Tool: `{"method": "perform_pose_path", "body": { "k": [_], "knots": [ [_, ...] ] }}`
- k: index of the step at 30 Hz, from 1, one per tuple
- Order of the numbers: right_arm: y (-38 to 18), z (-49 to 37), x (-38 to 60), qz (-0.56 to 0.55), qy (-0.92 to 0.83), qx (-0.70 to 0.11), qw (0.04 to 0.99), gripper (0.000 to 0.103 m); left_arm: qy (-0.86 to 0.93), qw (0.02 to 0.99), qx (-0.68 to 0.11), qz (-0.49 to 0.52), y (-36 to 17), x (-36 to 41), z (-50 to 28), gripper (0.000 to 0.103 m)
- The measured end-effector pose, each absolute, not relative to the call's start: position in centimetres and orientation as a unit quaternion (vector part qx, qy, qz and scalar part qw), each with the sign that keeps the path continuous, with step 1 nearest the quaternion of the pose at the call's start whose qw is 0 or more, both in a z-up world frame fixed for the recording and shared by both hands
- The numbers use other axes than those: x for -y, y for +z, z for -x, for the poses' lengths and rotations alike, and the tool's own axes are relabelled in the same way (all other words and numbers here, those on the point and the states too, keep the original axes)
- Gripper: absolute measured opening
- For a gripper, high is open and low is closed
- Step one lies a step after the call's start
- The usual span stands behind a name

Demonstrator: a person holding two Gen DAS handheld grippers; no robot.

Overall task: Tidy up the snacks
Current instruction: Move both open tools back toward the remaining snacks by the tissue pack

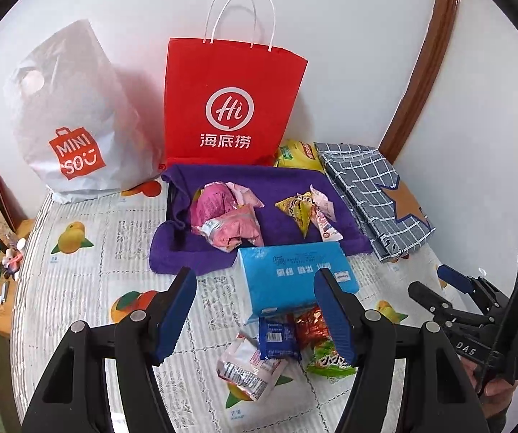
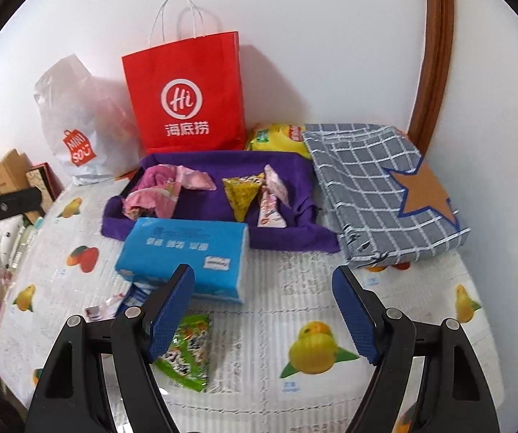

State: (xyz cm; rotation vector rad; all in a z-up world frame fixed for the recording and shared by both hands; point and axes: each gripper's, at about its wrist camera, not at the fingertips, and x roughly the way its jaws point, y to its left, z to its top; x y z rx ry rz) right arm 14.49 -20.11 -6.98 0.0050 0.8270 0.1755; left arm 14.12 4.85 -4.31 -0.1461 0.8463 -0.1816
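Left gripper (image 1: 255,315): jaws spread, nothing pinched, hovering over loose pile.
Right gripper (image 2: 262,312): jaws spread, empty, above bare tablecloth (image 2: 280,288).
Left: blue packet (image 1: 279,339), green packet (image 1: 327,361), pink-white packet (image 1: 248,371), blue tissue pack (image 1: 291,281) at 12 o'clock.
Done, apparently: pink wrappers (image 1: 223,216), yellow triangle packet (image 1: 297,213) in purple-lined tray (image 1: 187,256), 12 o'clock beyond.
Judgement: roughly halfway.
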Motion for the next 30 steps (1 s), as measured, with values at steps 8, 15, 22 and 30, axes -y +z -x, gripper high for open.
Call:
{"method": "perform_pose_path", "body": {
  "k": [8, 15, 22, 30],
  "knots": [
    [-8.1, -14.1, 20.6, -0.014, 0.077, -0.403, 0.912, 0.078, -0.084, 0.904, -0.411, 0.076, -5.6, -5.3, -13.4, 0.066],
    [-9.3, -14.2, 20.3, -0.018, 0.084, -0.422, 0.903, 0.076, -0.087, 0.893, -0.431, 0.094, -7.1, -6.3, -13.6, 0.066],
    [-11.4, -14.2, 19.4, -0.016, 0.100, -0.443, 0.891, 0.070, -0.077, 0.881, -0.454, 0.105, -9.4, -7.4, -13.8, 0.066],
    [-13.5, -13.7, 17.3, -0.029, 0.152, -0.466, 0.871, 0.070, -0.087, 0.876, -0.464, 0.097, -10.5, -7.4, -13.8, 0.066]
  ]
}}
